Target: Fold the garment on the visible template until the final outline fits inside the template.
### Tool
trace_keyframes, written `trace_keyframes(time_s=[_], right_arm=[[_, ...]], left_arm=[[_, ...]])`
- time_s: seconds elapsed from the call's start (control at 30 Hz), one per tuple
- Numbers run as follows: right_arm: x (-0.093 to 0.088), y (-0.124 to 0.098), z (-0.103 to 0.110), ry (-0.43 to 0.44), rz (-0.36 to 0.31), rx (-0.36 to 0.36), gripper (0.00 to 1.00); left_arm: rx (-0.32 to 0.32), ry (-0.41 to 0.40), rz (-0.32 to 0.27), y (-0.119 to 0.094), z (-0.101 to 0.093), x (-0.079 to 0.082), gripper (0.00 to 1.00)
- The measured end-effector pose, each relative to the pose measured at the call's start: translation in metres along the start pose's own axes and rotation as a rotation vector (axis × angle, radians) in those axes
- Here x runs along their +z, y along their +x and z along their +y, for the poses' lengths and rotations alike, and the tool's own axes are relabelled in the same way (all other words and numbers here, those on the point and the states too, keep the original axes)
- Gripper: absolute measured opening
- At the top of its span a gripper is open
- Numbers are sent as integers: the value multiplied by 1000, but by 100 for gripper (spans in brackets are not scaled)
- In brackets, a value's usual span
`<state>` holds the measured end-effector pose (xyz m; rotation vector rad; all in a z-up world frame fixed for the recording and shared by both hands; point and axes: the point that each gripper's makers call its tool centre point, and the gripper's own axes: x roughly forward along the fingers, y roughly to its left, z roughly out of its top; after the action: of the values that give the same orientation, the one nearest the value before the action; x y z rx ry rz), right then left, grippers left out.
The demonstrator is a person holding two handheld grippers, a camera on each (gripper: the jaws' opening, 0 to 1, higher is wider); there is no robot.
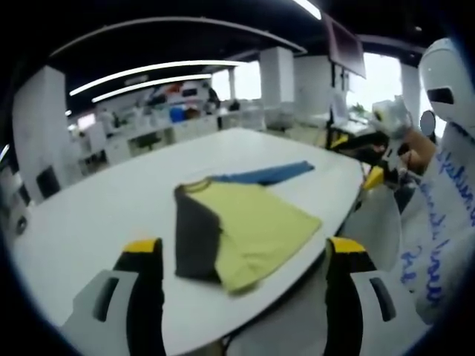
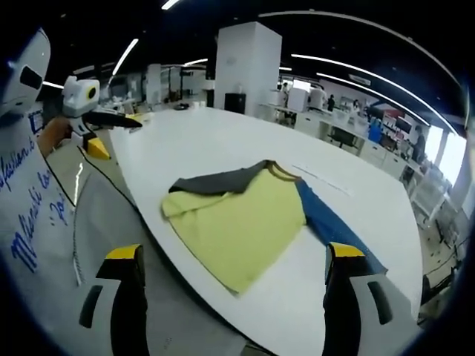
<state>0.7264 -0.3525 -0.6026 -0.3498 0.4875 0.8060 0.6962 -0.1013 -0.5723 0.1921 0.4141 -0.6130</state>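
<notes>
Shirt (image 1: 237,233) lay partly folded near the worktop (image 1: 96,215) edge, gray sleeve tucked over, blue template (image 2: 330,226) sticking out beside it, so more folds left; both my left tongs (image 1: 243,256) and right tongs (image 2: 234,259) hung wide, holding nothing.

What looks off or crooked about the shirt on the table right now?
The yellow shirt lies skewed near the white table's edge, one corner hanging over it. A blue sleeve still sticks out unfolded.
</notes>
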Motion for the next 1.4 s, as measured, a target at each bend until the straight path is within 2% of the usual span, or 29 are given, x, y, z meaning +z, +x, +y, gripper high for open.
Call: trace_keyframes(time_s=[0.3,0.67,0.93,1.0,1.07,1.2,1.4], right_arm=[[-1,1,-1,9,-1,0,100],[-6,1,-3,25,6,-4,100],[-7,2,-3,31,5,-7,100],[-6,2,-3,33,2,-6,100],[-7,2,-3,33,3,-7,100],[-8,1,-4,35,5,-11,100],[-7,1,-3,31,7,-7,100]], left_arm=[[28,-23,44,4,12,-18,85],[14,-58,64,9,18,-30,82],[11,-64,85,12,32,-41,76],[-1,-84,83,13,33,-44,73],[2,-85,84,13,37,-48,66],[7,-101,85,15,42,-54,65],[-4,-123,89,23,47,-63,54]])
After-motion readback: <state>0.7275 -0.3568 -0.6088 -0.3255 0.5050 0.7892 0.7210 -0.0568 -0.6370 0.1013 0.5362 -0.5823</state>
